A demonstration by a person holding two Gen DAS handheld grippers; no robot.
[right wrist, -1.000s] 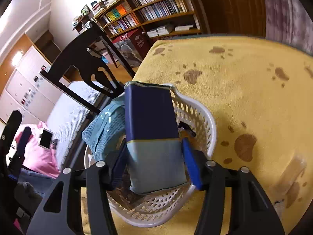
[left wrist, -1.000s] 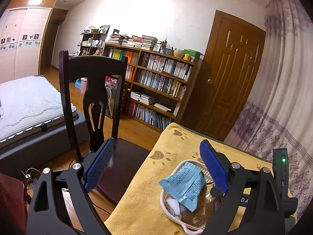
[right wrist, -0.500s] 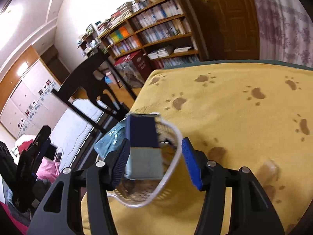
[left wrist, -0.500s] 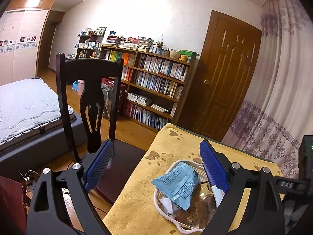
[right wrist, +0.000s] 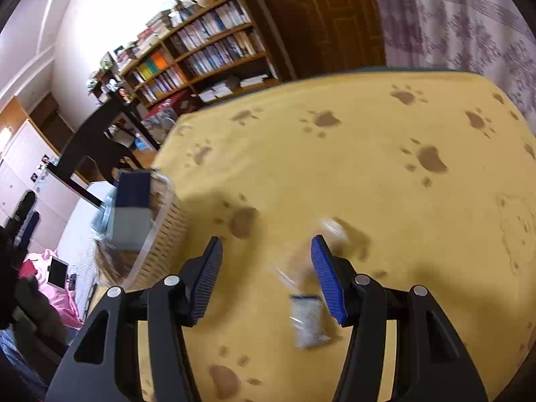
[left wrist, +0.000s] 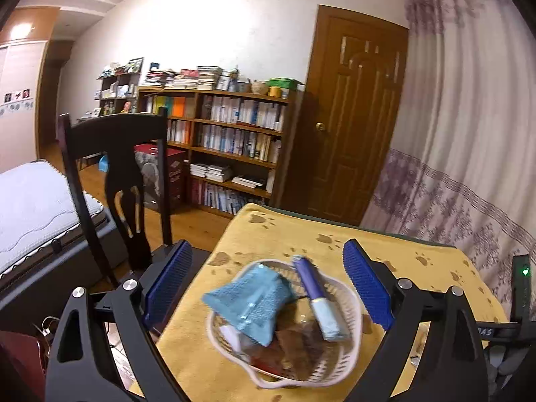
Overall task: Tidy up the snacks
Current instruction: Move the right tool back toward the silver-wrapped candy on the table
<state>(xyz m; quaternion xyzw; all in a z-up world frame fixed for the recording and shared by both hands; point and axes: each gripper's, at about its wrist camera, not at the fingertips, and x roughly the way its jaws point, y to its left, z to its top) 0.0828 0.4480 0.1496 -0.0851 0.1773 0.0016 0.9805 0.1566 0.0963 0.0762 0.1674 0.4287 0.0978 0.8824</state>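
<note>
Right wrist: packet [right wrist: 307, 321] between open hand-held gripper [right wrist: 266, 276]

I see the basket [left wrist: 351, 305] on the table [right wrist: 368, 167], left of my right gripper [right wrist: 266, 276]. A small packet [right wrist: 306, 321] lies between its fingers.

Left tool [left wrist: 267, 281]: matte black frame, triangular cutouts in both finger arms, ribbed blue pads [left wrist: 365, 284], silver screw heads at pivots. Black module at 3 o'clock, green LED lit, faint white lettering. Right tool [right wrist: 266, 264]: same build, black arms, triangular cutouts, blue ribbed pads [right wrist: 326, 278], silver screws.
</note>
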